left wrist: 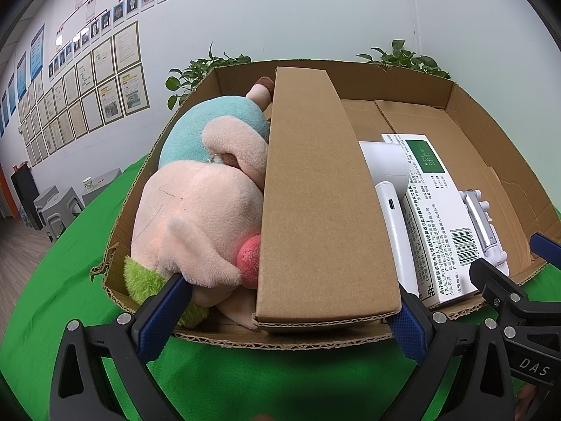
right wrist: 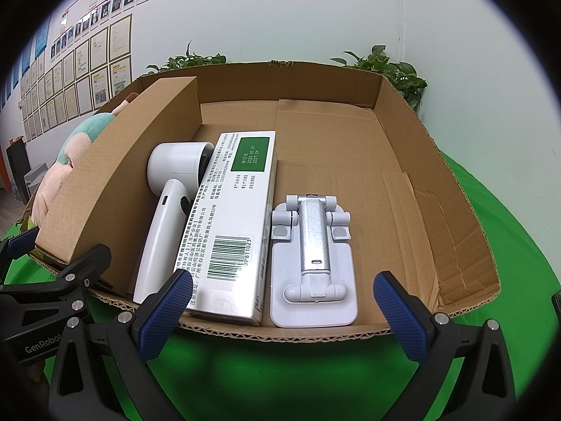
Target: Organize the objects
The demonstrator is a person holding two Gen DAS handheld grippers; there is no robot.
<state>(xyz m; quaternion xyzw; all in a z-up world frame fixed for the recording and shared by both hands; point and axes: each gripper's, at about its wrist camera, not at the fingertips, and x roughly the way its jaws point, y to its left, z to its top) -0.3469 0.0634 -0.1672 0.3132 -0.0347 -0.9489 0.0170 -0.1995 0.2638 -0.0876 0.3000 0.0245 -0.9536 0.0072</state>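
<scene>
An open cardboard box (left wrist: 466, 105) (right wrist: 438, 189) sits on a green cloth, split by a cardboard divider (left wrist: 315, 210) (right wrist: 133, 161). Left of the divider lies a pink and teal plush toy (left wrist: 203, 203) (right wrist: 66, 161). Right of it lie a white handheld device (left wrist: 389, 189) (right wrist: 164, 207), a white and green medicine carton (left wrist: 434, 217) (right wrist: 231, 224) and a white folding phone stand (left wrist: 482, 224) (right wrist: 313, 259). My left gripper (left wrist: 291, 312) is open and empty at the box's near edge, astride the divider. My right gripper (right wrist: 284, 312) is open and empty at the near edge, before the carton and stand.
The green cloth (left wrist: 245, 379) (right wrist: 280, 368) covers the table. Potted plants (left wrist: 200, 70) (right wrist: 396, 70) stand behind the box against a white wall. Grey stools (left wrist: 59, 207) stand at far left. The box's right part has bare floor (right wrist: 378, 161).
</scene>
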